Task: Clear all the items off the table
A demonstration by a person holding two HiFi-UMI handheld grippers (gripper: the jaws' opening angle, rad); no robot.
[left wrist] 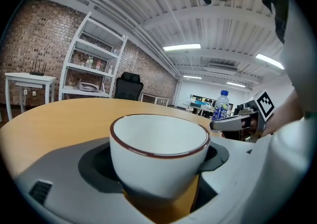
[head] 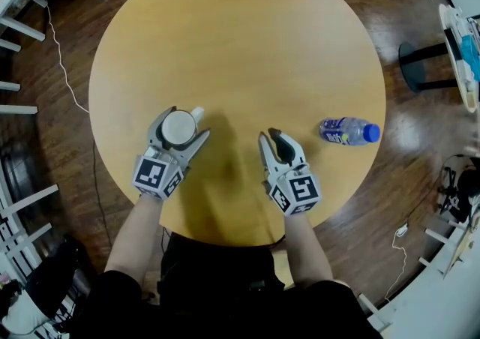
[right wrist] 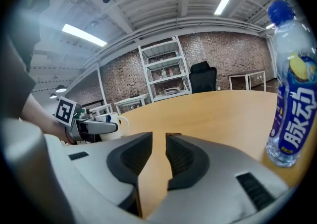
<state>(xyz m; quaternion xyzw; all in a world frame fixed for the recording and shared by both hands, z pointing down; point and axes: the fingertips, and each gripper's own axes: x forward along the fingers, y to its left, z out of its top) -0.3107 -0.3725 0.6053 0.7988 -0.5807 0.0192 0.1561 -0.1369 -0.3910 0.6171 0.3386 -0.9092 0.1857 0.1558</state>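
A white cup (head: 178,127) with a dark red rim stands at the near left of the round wooden table (head: 240,37). My left gripper (head: 182,124) is shut on the cup (left wrist: 158,153), a dark pad against each side and the handle pointing away. My right gripper (head: 270,137) rests on the table to its right, holding nothing, its jaws open by only a narrow slit (right wrist: 159,136). A small clear bottle (head: 349,131) with a blue cap and blue label lies on its side right of that gripper. The same bottle (right wrist: 292,94) shows large at the edge of the right gripper view.
White chair and shelf legs (head: 22,22) stand on the dark wood floor at the left. A black stand base (head: 412,66) and a white desk edge (head: 457,37) are at the right. A white cable (head: 64,75) trails over the floor at the left.
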